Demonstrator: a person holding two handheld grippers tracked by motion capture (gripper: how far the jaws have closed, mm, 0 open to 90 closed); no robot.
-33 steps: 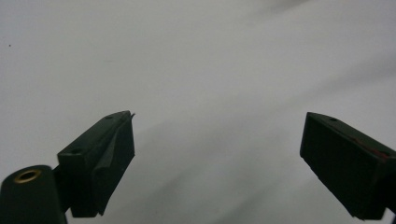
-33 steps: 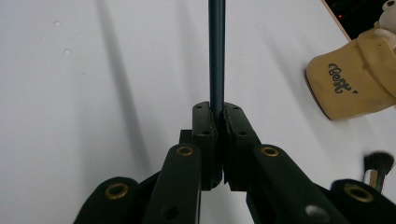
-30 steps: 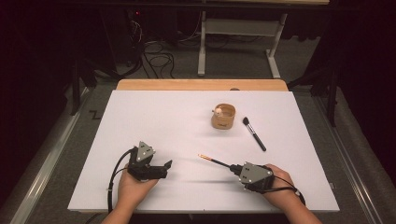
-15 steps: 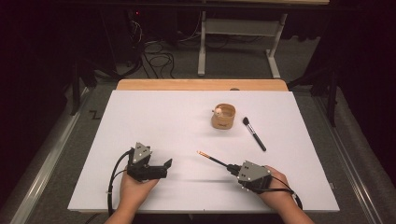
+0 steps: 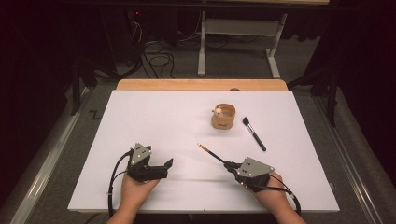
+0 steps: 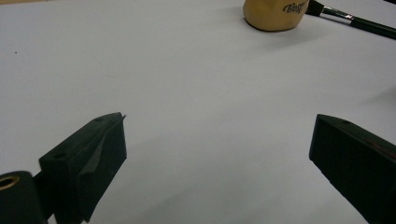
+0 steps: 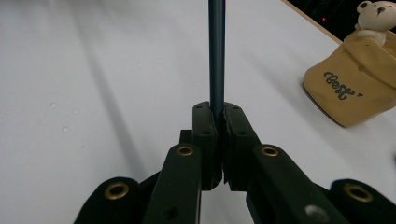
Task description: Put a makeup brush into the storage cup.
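Next to nothing has moved since a second ago: my right hand has drawn a touch nearer my edge of the table, taking the thin brush [image 5: 212, 153] with it, and my left hand sits where it was. My right gripper [image 5: 229, 165] is clamped on the dark handle of that thin brush (in the right gripper view the two black jaws meet on the handle [image 7: 216, 56], pressed tight on both sides). In the high view the brush sticks out from the jaws up and to the left, its orange tip in the air over the white table [image 5: 154, 116], pointing toward the middle of the sheet. My left gripper [image 5: 166, 168] rests low at the near left of the table with its jaws spread wide and nothing between them; in the left gripper view there is just bare white surface between the two black fingers [image 6: 98, 149]. Farther out, right of centre, stands the small tan cup [image 5: 223, 116] with dark lettering on its side and a little bear figure [image 7: 376, 16] peeking over its rim. Just to the right of the cup lies a black makeup brush [image 5: 254, 134], flat on the table, bristle end near the cup and handle running down toward my right side, apart from both grippers.
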